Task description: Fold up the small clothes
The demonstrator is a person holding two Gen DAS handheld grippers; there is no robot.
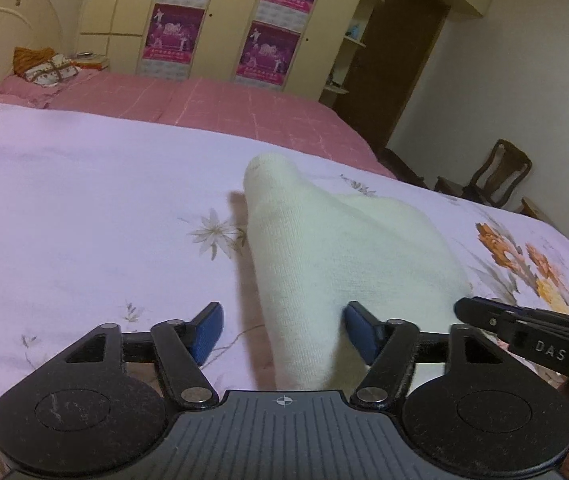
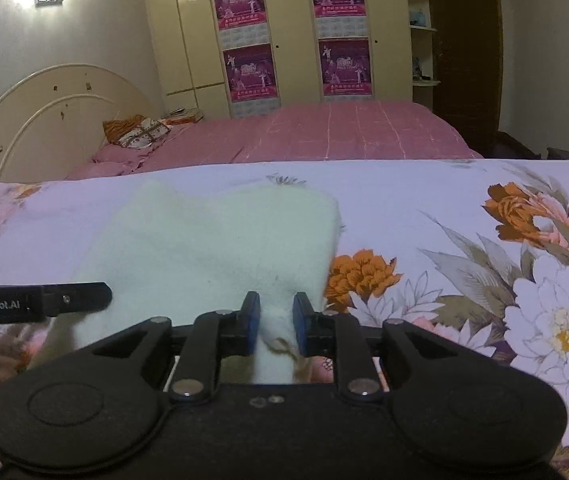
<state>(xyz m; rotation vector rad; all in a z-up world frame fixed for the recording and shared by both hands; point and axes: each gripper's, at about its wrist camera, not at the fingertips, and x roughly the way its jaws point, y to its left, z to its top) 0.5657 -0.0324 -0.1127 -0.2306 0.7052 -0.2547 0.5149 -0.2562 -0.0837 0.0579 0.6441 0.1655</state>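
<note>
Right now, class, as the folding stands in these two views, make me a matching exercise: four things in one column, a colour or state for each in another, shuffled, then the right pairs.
Things:
1. left claw
2. right claw
3. white garment
4. far bed cover

States:
A. pink with a grid pattern
B. shut on cloth
C. open wide
D. pale cream, lying on the floral sheet

Pairs: 1-C, 2-B, 3-D, 4-A
</note>
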